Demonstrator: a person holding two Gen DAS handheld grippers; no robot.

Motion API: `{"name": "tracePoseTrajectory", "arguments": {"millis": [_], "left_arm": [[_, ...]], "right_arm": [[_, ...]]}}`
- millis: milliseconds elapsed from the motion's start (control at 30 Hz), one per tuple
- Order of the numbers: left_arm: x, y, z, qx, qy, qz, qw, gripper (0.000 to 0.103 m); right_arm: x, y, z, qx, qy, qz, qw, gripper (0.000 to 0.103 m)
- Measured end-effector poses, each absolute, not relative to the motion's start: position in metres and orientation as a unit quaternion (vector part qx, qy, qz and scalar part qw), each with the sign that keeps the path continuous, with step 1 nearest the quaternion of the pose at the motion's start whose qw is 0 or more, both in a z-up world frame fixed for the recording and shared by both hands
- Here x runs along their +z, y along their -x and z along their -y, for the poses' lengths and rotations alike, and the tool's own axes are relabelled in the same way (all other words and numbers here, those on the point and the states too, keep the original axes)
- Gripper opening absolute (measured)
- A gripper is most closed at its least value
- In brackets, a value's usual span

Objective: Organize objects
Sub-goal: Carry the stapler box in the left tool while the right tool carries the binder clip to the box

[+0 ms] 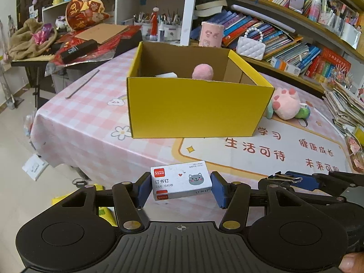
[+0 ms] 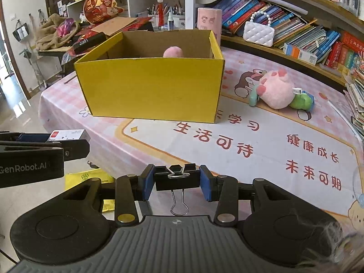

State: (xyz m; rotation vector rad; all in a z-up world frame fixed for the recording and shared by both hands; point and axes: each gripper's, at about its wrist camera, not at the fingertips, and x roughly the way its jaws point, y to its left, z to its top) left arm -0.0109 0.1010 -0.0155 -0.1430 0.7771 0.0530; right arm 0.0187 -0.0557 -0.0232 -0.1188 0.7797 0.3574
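Note:
My left gripper (image 1: 180, 187) is shut on a white staple box (image 1: 181, 183) with a grey cat face, held above the table's near edge. My right gripper (image 2: 177, 182) is shut on a black binder clip (image 2: 177, 178); it also shows at the right of the left wrist view (image 1: 293, 179). The left gripper and staple box show at the left of the right wrist view (image 2: 66, 136). An open yellow cardboard box (image 1: 193, 107) (image 2: 152, 91) stands ahead on the table, with a pink plush ball (image 1: 203, 71) (image 2: 173, 51) and a white item (image 1: 167, 75) inside.
A pink plush paw toy (image 1: 285, 103) (image 2: 275, 91) with a green toy (image 2: 301, 101) lies right of the box on the pink checked tablecloth (image 1: 86, 118). Bookshelves (image 1: 284, 34) and a white quilted purse (image 2: 258, 33) stand behind. A cluttered desk (image 1: 75, 45) is at the back left.

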Motion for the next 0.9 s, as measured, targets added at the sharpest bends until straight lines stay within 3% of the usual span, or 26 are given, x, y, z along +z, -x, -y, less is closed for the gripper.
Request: {"name": "tracePoseTrajectory", "arguments": {"millis": [433,900], "left_arm": [[0.001,0.020,-0.116,0.013,0.056,-0.347,0.936,0.055],[0.048,-0.038,-0.122,0.030,0.052,-0.276,0.959,0.055]], "right_arm": [[-0.007,-0.013,0.040,0.164,0.060,-0.353,0.919,0.039],[0.048,-0.081,0.033,0.170,0.054,-0.274,0.945,0.039]]}}
